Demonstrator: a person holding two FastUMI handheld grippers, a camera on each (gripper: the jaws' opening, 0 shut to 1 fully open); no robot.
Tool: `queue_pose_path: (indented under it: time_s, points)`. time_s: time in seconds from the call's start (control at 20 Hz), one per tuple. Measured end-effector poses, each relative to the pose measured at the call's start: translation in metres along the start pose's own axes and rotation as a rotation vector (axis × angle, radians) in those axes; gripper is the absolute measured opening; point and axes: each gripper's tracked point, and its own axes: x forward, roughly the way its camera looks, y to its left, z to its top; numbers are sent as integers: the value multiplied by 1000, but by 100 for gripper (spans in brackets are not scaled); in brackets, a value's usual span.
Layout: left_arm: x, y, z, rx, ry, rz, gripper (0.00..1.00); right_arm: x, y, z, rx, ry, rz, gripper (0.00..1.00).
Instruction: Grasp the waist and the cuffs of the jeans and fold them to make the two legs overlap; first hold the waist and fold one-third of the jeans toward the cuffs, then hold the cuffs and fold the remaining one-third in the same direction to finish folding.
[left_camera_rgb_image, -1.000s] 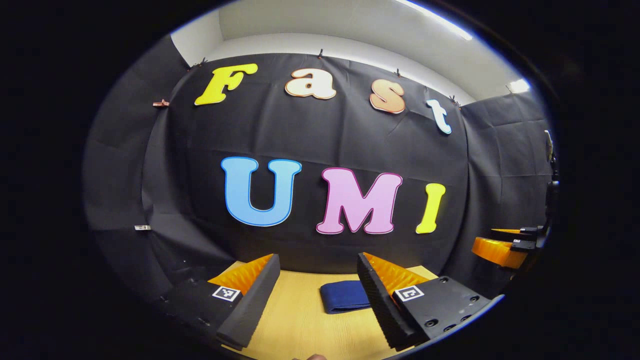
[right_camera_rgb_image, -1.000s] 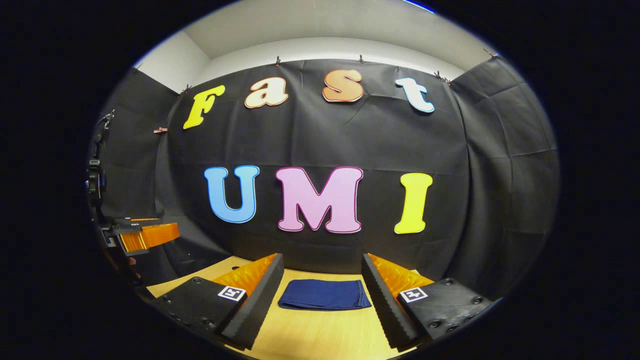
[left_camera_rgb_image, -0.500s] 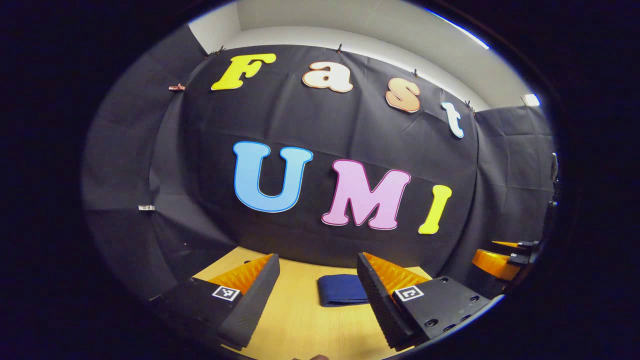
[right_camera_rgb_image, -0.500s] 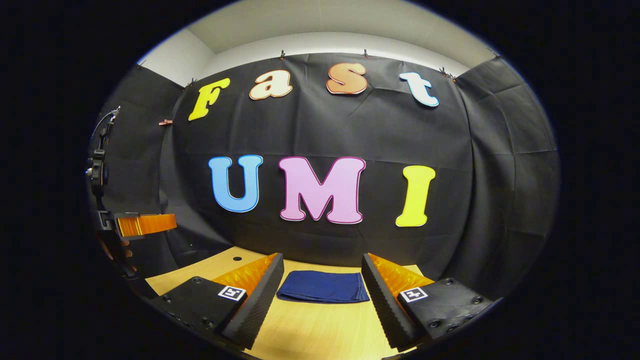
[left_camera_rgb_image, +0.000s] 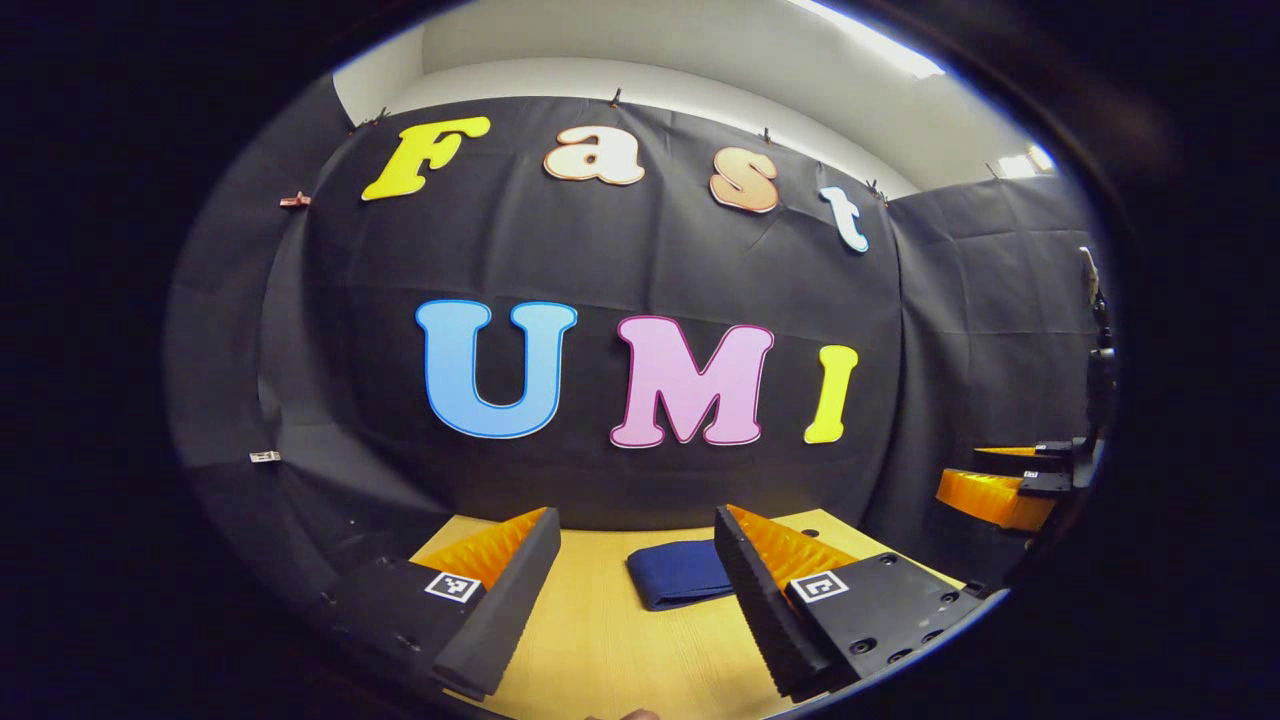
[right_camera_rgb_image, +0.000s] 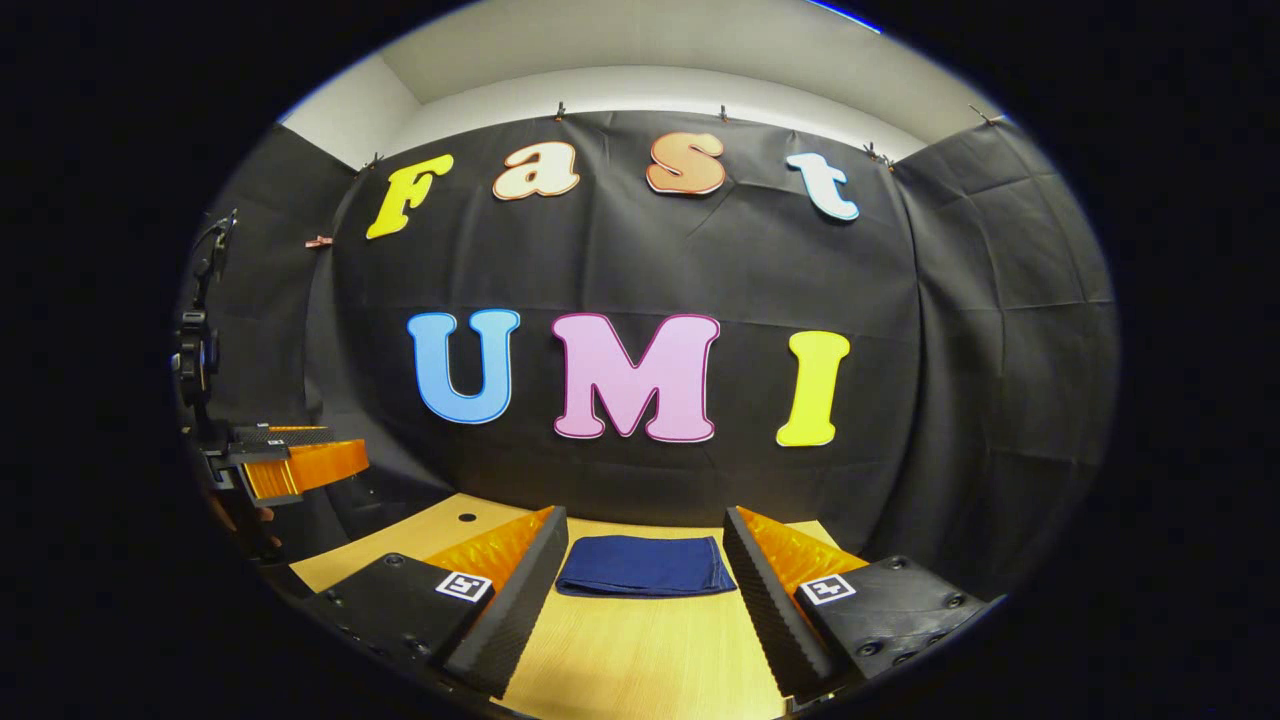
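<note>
Left gripper (left_camera_rgb_image: 637, 570) spread wide, holding nothing, above the table (left_camera_rgb_image: 600, 650). Right gripper (right_camera_rgb_image: 645, 570) likewise spread wide and empty. Folded jeans (right_camera_rgb_image: 645, 566) lie flat on the table ahead, between the right gripper's fingers, touching neither. In the left gripper view the jeans (left_camera_rgb_image: 680, 574) are partly hidden behind its right finger. Versus half a second ago both views swung slightly; jeans unmoved. Each view catches the other gripper at its edge, cut off.

Left hand-held gripper (left_camera_rgb_image: 635, 560) raised, jaws wide apart (holding nothing), right hand-held gripper (right_camera_rgb_image: 645, 560) likewise spread, level
</note>
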Motion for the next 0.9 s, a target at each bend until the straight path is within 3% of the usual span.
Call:
queue_pose_path:
  time_s: [0.55,0.6,0.65,0.9]
  points:
    - [-13,22,-23,-15,39,2,96,-15,6,-16,-1,3,-35,95]
    - [-12,24,-25,-9,42,7,96,-16,5,-19,2,6,-40,91]
    - [-12,24,-26,-6,46,12,96,-16,5,-22,13,13,-42,95]
    - [-16,17,-32,16,63,-11,96,-15,0,-25,40,22,-59,95]
